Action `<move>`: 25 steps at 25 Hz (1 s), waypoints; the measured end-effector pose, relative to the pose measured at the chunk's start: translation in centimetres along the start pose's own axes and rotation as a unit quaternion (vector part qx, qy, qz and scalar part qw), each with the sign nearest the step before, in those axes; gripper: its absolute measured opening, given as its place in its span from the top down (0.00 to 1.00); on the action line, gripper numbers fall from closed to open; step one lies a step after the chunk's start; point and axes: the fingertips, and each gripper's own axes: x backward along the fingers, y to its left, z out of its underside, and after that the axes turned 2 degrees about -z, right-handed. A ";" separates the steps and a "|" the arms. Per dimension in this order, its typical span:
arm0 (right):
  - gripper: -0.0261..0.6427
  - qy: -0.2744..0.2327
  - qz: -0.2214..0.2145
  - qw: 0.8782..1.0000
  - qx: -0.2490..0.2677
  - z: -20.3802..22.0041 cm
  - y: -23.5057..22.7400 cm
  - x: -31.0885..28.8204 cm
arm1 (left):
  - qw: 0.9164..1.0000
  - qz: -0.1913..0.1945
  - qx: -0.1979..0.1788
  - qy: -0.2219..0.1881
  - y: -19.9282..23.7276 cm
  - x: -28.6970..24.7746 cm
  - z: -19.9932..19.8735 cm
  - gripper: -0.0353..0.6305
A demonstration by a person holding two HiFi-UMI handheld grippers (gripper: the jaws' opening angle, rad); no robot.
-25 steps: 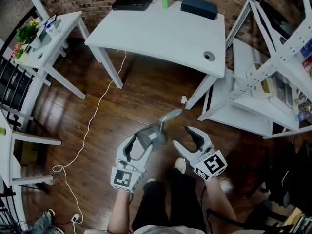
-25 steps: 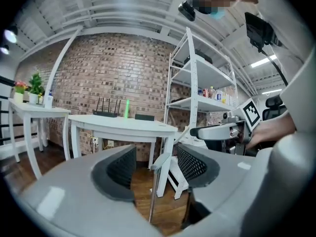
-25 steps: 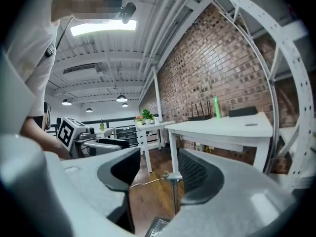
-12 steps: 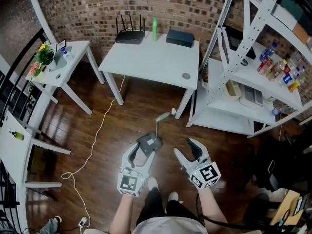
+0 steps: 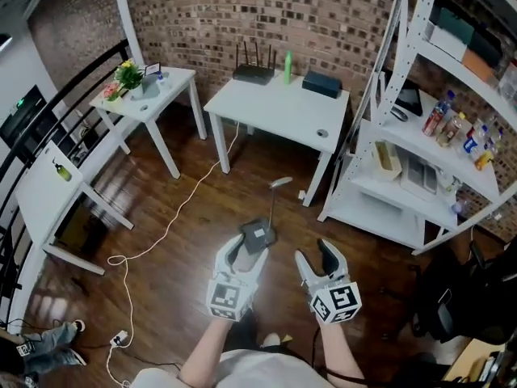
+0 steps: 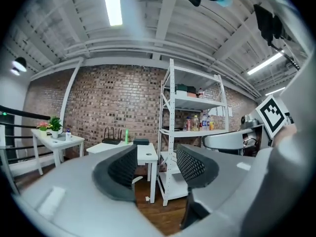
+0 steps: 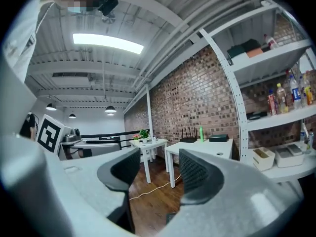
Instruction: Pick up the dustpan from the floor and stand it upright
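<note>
Left gripper (image 5: 242, 259): jaws apart with nothing between them, held on the near side of the white desk (image 5: 279, 107).
Right gripper (image 5: 316, 259): jaws likewise apart and empty, beside the left one.
Dustpan (image 5: 257, 234): on the wood floor (image 5: 186, 241) in front of the desk, just past the left gripper's tips. It seems to be upright already, with its handle (image 5: 271, 207) rising.
Handling: probably light, stiff plastic that tips easily; the slim handle looks the best hold, pinched midway.
Views: only the head view shows the dustpan and both grippers together. The gripper views look level across the room, so they confirm the empty jaws but do not show the dustpan clearly.
</note>
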 end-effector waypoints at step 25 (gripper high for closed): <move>0.63 -0.016 0.100 0.993 0.053 -2.9 10.2 5.9 | 1.000 0.017 -0.020 -0.013 1.4 10.6 -4.5 0.58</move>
